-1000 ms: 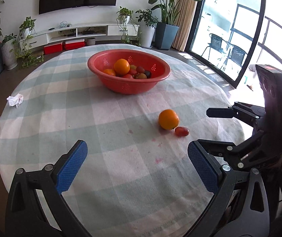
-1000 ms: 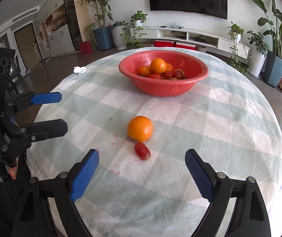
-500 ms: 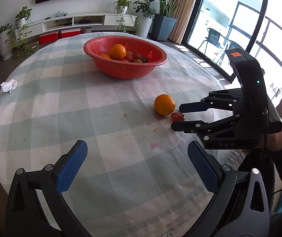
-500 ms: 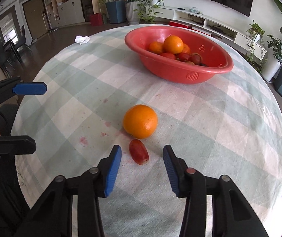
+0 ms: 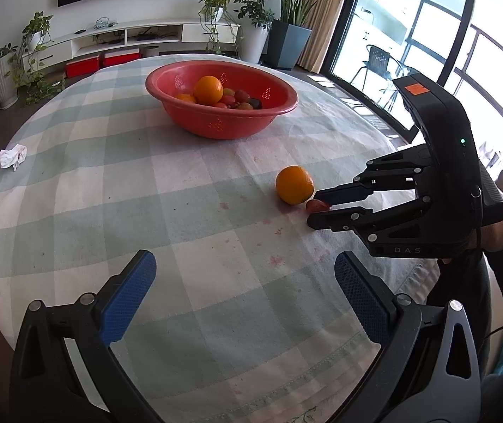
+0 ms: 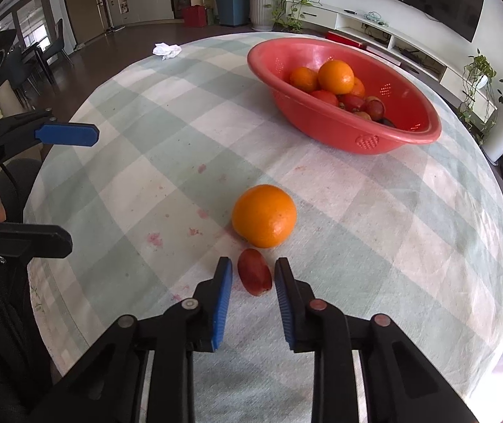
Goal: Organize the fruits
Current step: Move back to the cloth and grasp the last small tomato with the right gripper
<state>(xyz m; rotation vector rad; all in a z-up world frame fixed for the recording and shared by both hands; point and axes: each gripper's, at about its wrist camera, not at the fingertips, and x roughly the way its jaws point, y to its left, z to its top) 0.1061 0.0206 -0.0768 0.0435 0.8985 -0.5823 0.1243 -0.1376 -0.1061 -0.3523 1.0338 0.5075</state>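
From the left wrist view, the red date (image 5: pixel 316 205) on the tabletop (image 5: pixel 195 190) is half hidden between the right gripper's (image 6: pixel 253 275) narrowed, not yet touching fingers (image 6: pixel 224 282), beside the orange (image 6: pixel 264 215); the left gripper (image 5: pixel 244 282) hovers wide apart.

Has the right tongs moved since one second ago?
Yes. The right tongs went forward and down toward the loose orange and narrowed around the small red fruit, not yet touching it.
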